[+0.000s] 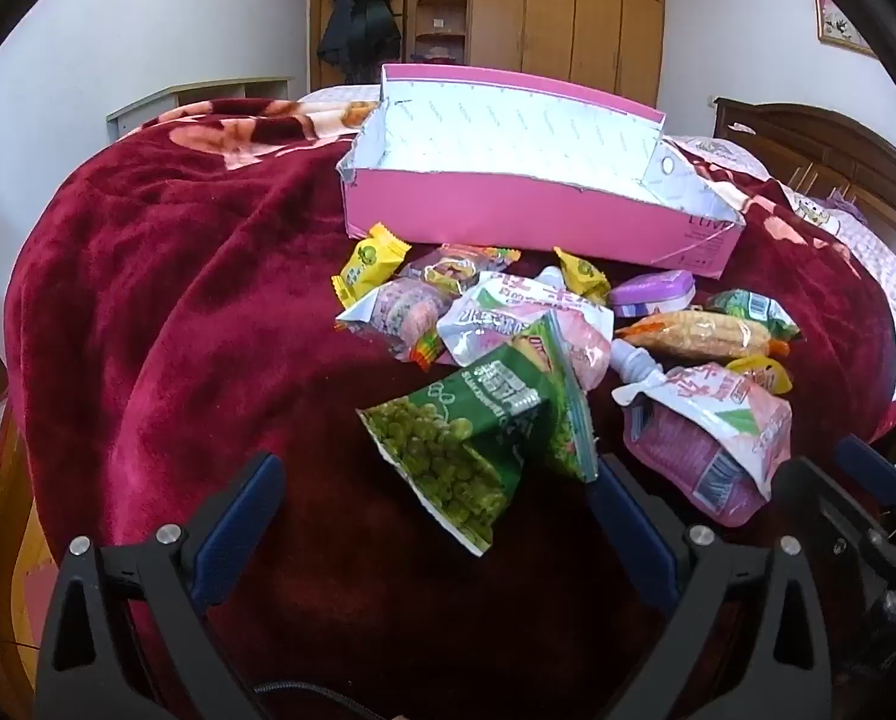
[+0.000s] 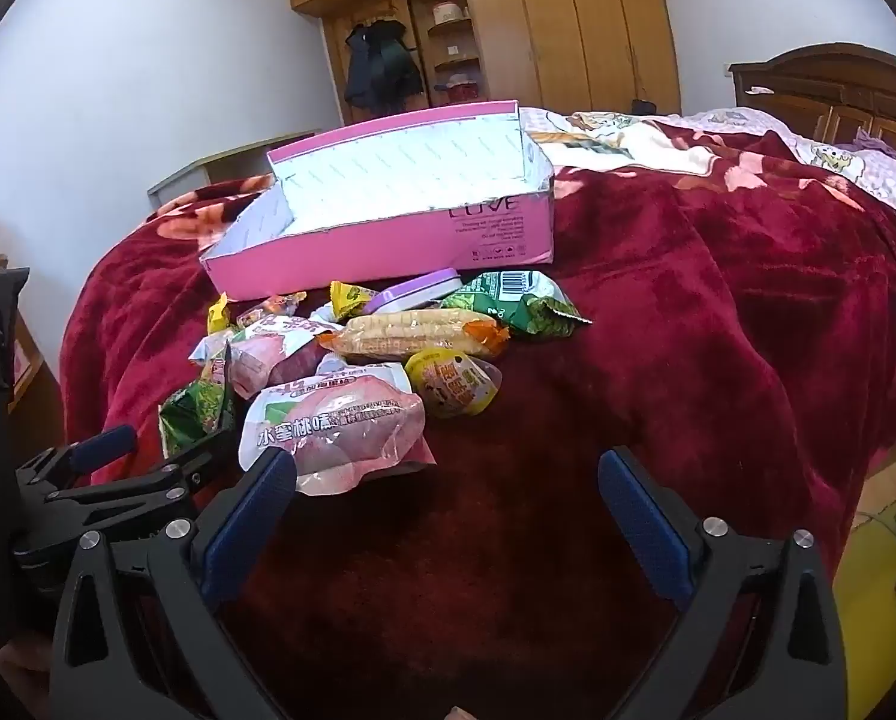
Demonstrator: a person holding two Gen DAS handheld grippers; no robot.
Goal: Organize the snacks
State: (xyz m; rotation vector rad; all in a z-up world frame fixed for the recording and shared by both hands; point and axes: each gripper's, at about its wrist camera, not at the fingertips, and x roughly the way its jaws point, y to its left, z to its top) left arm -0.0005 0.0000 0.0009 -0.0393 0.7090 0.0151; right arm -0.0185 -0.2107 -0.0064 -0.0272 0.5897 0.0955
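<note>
snacks lie in one loose heap on a dark red blanket (image 1: pixel 166 300), just in front of one pink cardboard box (image 1: pixel 508 222) with a white lining, whose top is cut away. counted across both views: two pink peach-print pouches, one (image 2: pixel 334 420) nearest the right gripper and one (image 1: pixel 526 324) in the middle of the heap; two green pea bags, one (image 1: pixel 478 438) between the left fingers and one (image 2: pixel 520 300) at the far right of the heap; two small yellow wrapped sweets (image 1: pixel 367 264) near the box; one long corn-print pack (image 2: pixel 412 333); one yellow jelly cup (image 2: pixel 454 381); one purple tin (image 2: pixel 418 294) touching the box front. a clear pack of pinkish rounds (image 1: pixel 403 315) sits at the heap's left.

left gripper (image 1: pixel 436 486) is spread wide, its right finger touching the edge of the near pea bag, the left finger well apart from it. right gripper (image 2: pixel 448 486) is spread wide too, with nothing between its fingers; its left finger lies just beside the near pouch.
</note>
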